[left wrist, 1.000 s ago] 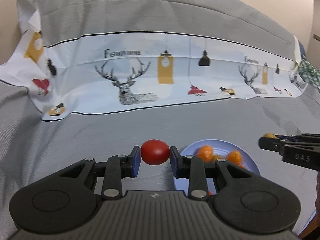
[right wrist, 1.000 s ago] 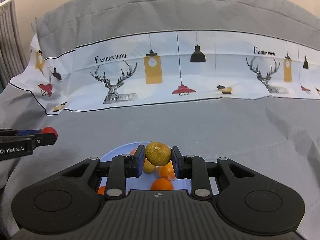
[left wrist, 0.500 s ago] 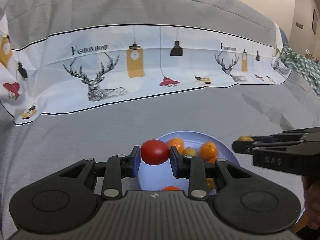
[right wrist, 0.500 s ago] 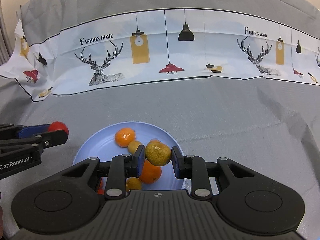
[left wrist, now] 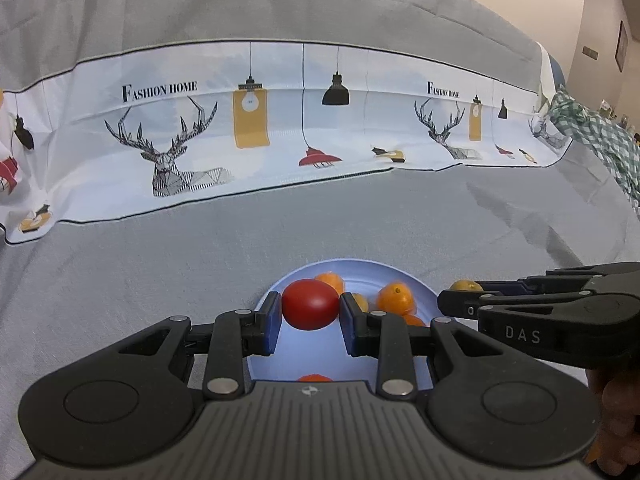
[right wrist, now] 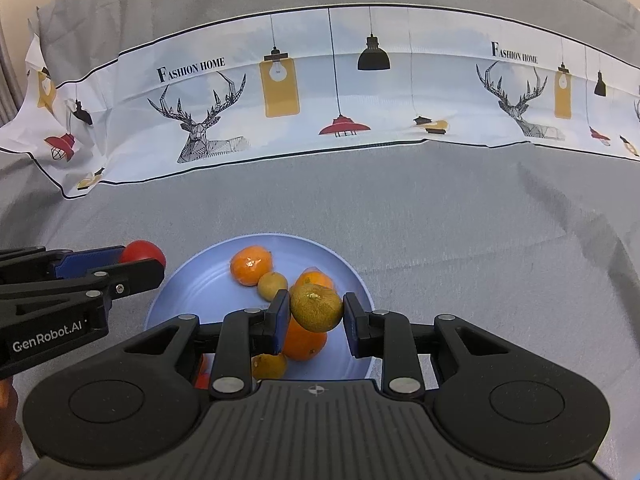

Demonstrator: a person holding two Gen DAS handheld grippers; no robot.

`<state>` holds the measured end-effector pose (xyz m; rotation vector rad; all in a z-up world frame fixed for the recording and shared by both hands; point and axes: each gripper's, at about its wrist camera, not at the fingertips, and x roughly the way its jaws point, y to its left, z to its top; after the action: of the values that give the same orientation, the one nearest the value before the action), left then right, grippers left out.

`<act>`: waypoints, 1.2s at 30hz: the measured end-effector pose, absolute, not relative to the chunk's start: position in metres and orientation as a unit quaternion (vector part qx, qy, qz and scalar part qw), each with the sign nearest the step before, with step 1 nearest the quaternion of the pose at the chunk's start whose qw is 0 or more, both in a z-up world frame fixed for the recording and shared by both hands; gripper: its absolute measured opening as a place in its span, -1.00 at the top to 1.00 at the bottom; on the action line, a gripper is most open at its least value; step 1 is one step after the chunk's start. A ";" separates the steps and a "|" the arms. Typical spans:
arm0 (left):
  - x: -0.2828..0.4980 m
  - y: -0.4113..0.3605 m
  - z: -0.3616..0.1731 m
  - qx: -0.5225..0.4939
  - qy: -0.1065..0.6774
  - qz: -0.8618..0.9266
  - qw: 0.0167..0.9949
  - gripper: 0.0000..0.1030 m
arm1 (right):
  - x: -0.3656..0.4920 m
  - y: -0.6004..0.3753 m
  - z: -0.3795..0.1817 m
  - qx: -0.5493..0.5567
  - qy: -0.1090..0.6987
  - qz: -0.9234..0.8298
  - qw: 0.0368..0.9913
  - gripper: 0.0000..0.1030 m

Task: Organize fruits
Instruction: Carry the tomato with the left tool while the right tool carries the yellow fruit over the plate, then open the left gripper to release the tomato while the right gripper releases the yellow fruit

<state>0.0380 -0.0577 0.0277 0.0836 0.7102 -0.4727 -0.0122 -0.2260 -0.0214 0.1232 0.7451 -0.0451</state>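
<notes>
While both grippers hang over the blue plate (right wrist: 352, 276), each is clamped on one fruit. The left gripper (left wrist: 310, 318) has its jaws closed against a single red tomato (left wrist: 310, 304), held above the plate's left portion. The right gripper (right wrist: 316, 320) has its jaws closed against one dull yellow-green citrus (right wrist: 317, 307), held above the plate's near half.

Count on the plate, from the right wrist view: one orange mandarin (right wrist: 251, 265) at the far side, one small yellowish fruit (right wrist: 272, 285) just beside it, one orange fruit (right wrist: 314, 278) partly hidden behind the held citrus, one large orange (right wrist: 303, 343) beneath it, and one yellowish fruit (right wrist: 270, 366) touching that orange at the near edge. A sliver of red-orange (right wrist: 202, 376) shows at the plate's near left; what it is cannot be told.

The plate rests on a grey cloth (right wrist: 460, 232). One printed band (right wrist: 320, 100) with deer and lamps lies across the cloth well beyond the plate.
</notes>
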 end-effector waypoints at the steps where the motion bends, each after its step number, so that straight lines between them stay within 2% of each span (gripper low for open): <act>1: 0.038 -0.058 0.027 0.042 0.346 -0.230 0.909 0.34 | -0.012 -0.226 -0.022 0.060 0.365 -0.022 0.929 0.43; 36: 0.033 -0.063 0.027 0.045 0.346 -0.239 0.906 0.34 | -0.010 -0.223 -0.028 0.053 0.387 -0.009 0.921 0.43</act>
<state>0.0335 -0.0635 0.0266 0.0925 0.7135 -0.4934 -0.0102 -0.2226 -0.0284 0.1086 0.7947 -0.0182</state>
